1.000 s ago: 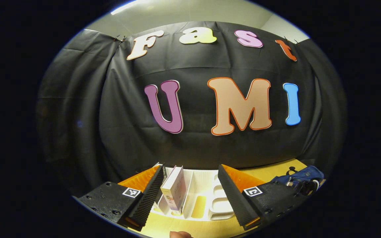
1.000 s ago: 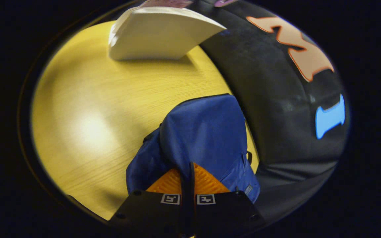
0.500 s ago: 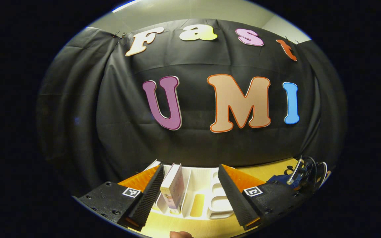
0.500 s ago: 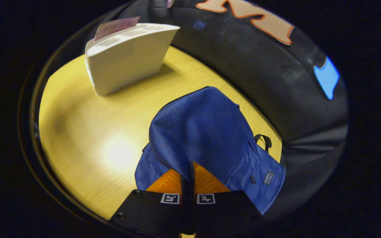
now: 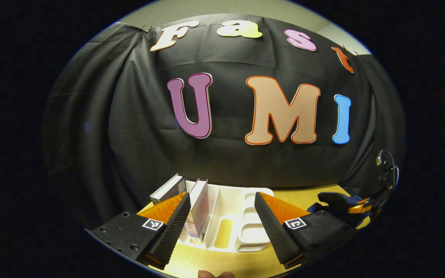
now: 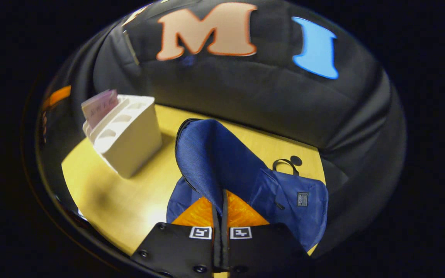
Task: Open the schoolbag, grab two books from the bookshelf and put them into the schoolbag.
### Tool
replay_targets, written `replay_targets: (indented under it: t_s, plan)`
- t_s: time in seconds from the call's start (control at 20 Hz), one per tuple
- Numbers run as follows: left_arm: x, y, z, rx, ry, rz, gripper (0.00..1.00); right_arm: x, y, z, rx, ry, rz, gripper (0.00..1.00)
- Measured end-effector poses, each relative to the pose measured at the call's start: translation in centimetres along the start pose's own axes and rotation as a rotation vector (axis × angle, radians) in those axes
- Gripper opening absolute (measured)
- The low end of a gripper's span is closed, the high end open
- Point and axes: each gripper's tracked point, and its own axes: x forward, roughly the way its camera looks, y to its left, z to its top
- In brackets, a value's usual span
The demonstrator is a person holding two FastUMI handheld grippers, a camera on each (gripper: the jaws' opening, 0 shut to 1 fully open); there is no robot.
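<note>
While my right gripper (image 6: 222, 216) has its jaws pressed together on a fold of the blue fabric schoolbag (image 6: 222, 162), the pinched flap stands up as a tall ridge above the yellow wooden tabletop (image 6: 129, 200), and the rest of the bag slumps to the right with its small label patch and black carry loop showing. Just left of the bag on the same tabletop sits the white plastic slotted bookshelf (image 6: 128, 143), with a pink-covered book (image 6: 99, 107) standing in its far slot. My left gripper (image 5: 222, 227) hangs in front of that bookshelf (image 5: 232, 224) with its jaws spread wide and nothing between them. From there I see the pink-covered book (image 5: 199, 210) upright in a left slot, close beside my left finger, and a second book with a grey cover (image 5: 168, 188) leaning at the shelf's left end. Far off to the right, the blue schoolbag (image 5: 338, 200) lies at the tabletop's edge, with my other gripper above it.
</note>
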Motion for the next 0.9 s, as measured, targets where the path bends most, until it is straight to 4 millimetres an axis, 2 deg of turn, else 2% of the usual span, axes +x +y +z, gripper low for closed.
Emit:
replay_targets:
  t_s: [0.05, 0.15, 0.3, 0.35, 0.4, 0.45, 0.65, 0.85, 0.9]
  plan:
    - [0.2, 0.1, 0.0, -0.001, 0.003, 0.000, 1.00, -0.5, -0.6, 0.3, 0.069, -0.021, 0.001, 0.04]
    - [0.9, 0.4, 0.1, 0.000, 0.008, 0.000, 0.97, -1.1, -1.7, 0.5, 0.188, -0.053, 0.008, 0.04]
    - [1.8, 1.2, 0.6, 0.018, 0.009, 0.003, 0.97, -1.7, -2.0, 0.5, 0.344, -0.095, 0.033, 0.04]
    - [2.2, 1.6, 0.6, 0.027, 0.011, 0.005, 1.00, -1.7, -2.2, 0.5, 0.396, -0.106, 0.040, 0.03]
    - [2.6, 1.9, 0.8, 0.034, 0.017, 0.006, 0.97, -1.8, -2.5, 0.5, 0.441, -0.119, 0.045, 0.04]
    - [3.0, 2.3, 0.9, 0.042, 0.020, 0.012, 1.00, -2.0, -2.8, 0.5, 0.475, -0.130, 0.048, 0.04]
    - [5.4, 3.6, 1.1, 0.070, 0.035, 0.018, 0.96, -3.1, -4.0, 0.8, 0.535, -0.163, 0.057, 0.03]
    - [8.4, 4.7, 1.1, 0.136, 0.091, -0.010, 0.96, -3.4, -4.1, 0.8, 0.535, -0.170, 0.058, 0.04]
    - [9.2, 4.7, 0.9, 0.139, 0.122, -0.023, 1.00, -3.3, -4.0, 0.7, 0.538, -0.170, 0.058, 0.04]
